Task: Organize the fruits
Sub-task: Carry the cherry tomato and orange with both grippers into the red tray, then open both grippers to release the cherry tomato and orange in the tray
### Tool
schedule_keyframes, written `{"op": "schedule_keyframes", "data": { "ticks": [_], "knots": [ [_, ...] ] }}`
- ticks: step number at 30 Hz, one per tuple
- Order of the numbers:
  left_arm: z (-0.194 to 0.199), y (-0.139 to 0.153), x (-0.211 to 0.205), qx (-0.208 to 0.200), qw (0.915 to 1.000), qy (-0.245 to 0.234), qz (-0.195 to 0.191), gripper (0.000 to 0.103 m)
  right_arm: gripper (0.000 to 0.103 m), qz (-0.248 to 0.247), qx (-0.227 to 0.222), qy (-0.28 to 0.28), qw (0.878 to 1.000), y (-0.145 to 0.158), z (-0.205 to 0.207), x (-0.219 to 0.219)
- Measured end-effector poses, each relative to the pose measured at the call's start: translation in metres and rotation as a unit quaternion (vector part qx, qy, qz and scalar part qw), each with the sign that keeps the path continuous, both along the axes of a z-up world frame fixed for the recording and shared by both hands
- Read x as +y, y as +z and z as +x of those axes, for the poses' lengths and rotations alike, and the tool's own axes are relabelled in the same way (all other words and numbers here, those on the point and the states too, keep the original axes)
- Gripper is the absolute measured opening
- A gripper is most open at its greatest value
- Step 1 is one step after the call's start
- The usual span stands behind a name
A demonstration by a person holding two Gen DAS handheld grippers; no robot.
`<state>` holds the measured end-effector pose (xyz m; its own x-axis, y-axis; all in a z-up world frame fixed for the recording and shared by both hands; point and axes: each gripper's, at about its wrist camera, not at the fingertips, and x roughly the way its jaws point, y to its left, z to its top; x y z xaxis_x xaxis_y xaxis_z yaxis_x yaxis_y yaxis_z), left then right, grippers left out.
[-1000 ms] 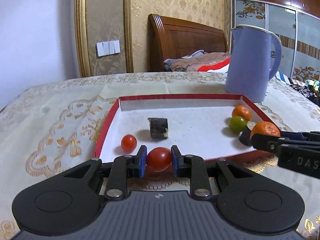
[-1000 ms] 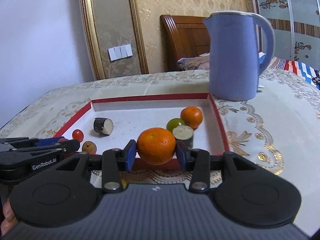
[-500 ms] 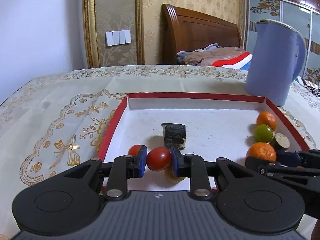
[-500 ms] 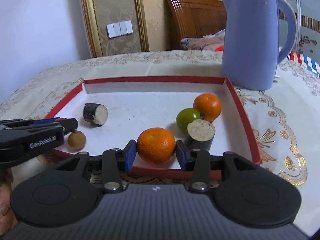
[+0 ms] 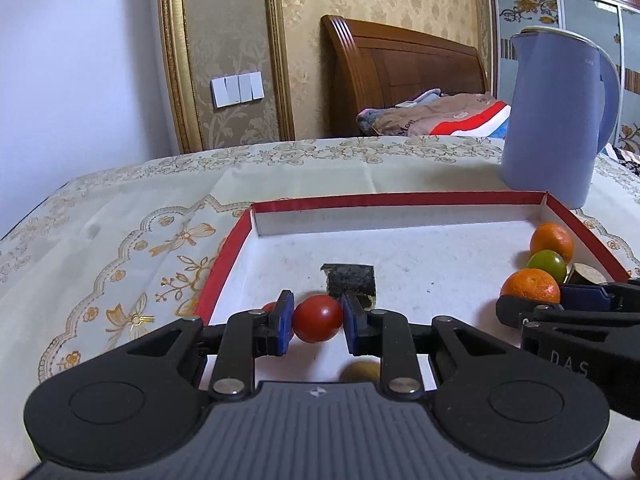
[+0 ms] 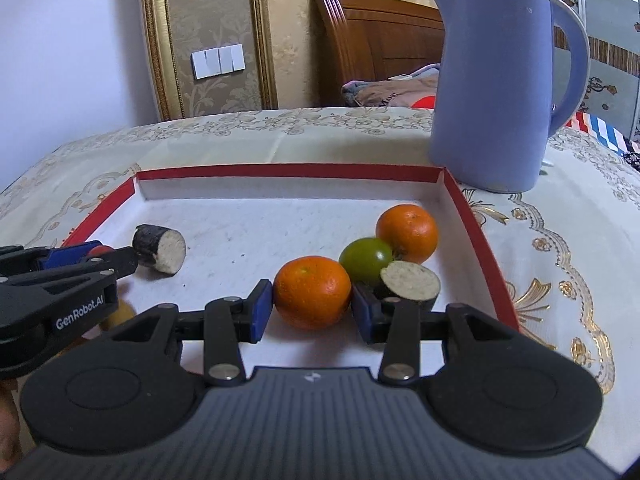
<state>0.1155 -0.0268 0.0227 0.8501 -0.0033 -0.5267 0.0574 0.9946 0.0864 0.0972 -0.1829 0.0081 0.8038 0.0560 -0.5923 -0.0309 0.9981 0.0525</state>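
Observation:
My left gripper (image 5: 316, 322) is shut on a red tomato (image 5: 317, 319) over the near left part of the red-rimmed white tray (image 5: 400, 199). My right gripper (image 6: 312, 300) is shut on an orange (image 6: 312, 291) over the tray's near right part. A second small tomato (image 5: 269, 306) peeks out behind the left finger. A dark sugarcane piece (image 5: 351, 279) lies mid-tray. Another orange (image 6: 407, 233), a green fruit (image 6: 365, 259) and a second cane piece (image 6: 409, 280) sit beside the held orange. A small yellowish fruit (image 5: 360, 372) lies under the left gripper.
A blue kettle (image 6: 500, 88) stands on the embroidered tablecloth (image 5: 120, 240) just behind the tray's far right corner. The tray's rim (image 6: 480, 248) runs close on the right. A wooden headboard and bedding lie beyond the table.
Both grippers have moved forward over the tray's near rim with their fruit still held. The held orange now sits right next to the green fruit and the cane piece.

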Motion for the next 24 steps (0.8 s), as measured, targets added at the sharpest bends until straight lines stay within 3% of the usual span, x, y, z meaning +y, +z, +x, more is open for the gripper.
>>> {"op": "schedule_keyframes", "data": {
  "ticks": [22, 24],
  "knots": [
    [0.0006, -0.0037, 0.002, -0.015, 0.9999, 0.006, 0.002, 0.026, 0.041, 0.003, -0.001, -0.016, 1.0, -0.0027, 0.0056, -0.0027],
    [-0.0004, -0.0036, 0.0027, -0.017, 0.9998, 0.008, 0.001, 0.03, 0.041, 0.007, 0.001, -0.017, 1.0, -0.0036, 0.0057, -0.0038]
  ]
}}
